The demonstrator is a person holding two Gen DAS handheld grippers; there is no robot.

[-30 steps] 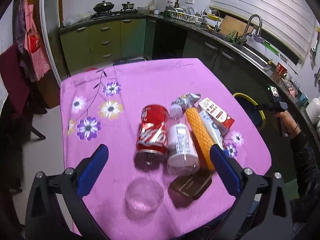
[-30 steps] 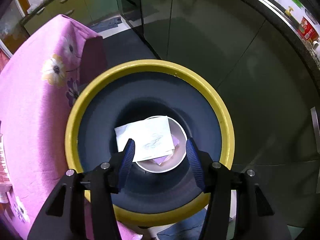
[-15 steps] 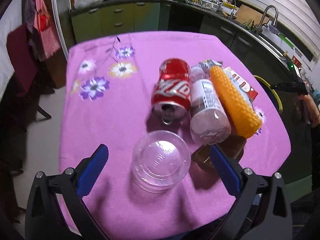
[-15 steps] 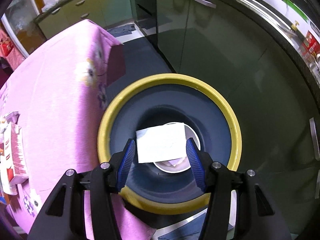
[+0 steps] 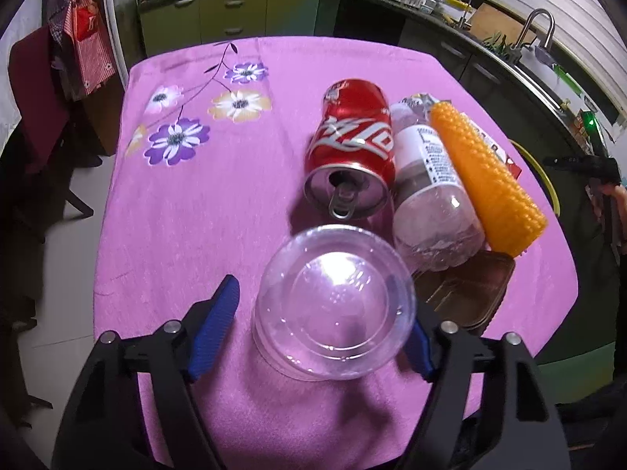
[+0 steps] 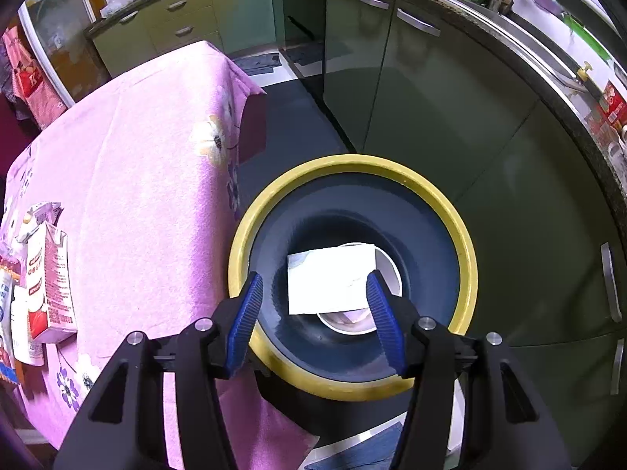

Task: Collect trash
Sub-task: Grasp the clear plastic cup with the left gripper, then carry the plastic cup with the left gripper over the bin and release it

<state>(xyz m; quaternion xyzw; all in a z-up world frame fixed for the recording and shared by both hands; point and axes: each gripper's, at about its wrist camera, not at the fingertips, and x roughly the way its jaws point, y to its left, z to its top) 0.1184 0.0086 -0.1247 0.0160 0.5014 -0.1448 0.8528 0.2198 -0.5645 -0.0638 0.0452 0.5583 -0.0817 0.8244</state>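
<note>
In the left wrist view a clear plastic cup (image 5: 333, 299) stands upside down on the pink tablecloth (image 5: 203, 203). My left gripper (image 5: 317, 325) is open with its blue fingers on either side of the cup, the right finger partly hidden behind it. Behind the cup lie a red cola can (image 5: 352, 149), a plastic bottle (image 5: 431, 192), an orange bumpy roller (image 5: 486, 180) and a brown tray (image 5: 470, 293). In the right wrist view my right gripper (image 6: 313, 305) is open and empty above a yellow-rimmed bin (image 6: 466, 250) holding white paper (image 6: 329, 280) and a paper cup (image 6: 388, 270).
The bin stands on the floor right of the table, next to dark green cabinets (image 6: 431, 90). A carton (image 6: 49, 278) and other wrappers lie at the table's right side. A chair with hanging clothes (image 5: 43, 90) stands left of the table. The bin's rim (image 5: 542, 180) shows past the table edge.
My left gripper has moved down and forward until its fingers flank the clear cup, narrowing somewhat. My right gripper has risen and drawn back above the bin, staying open.
</note>
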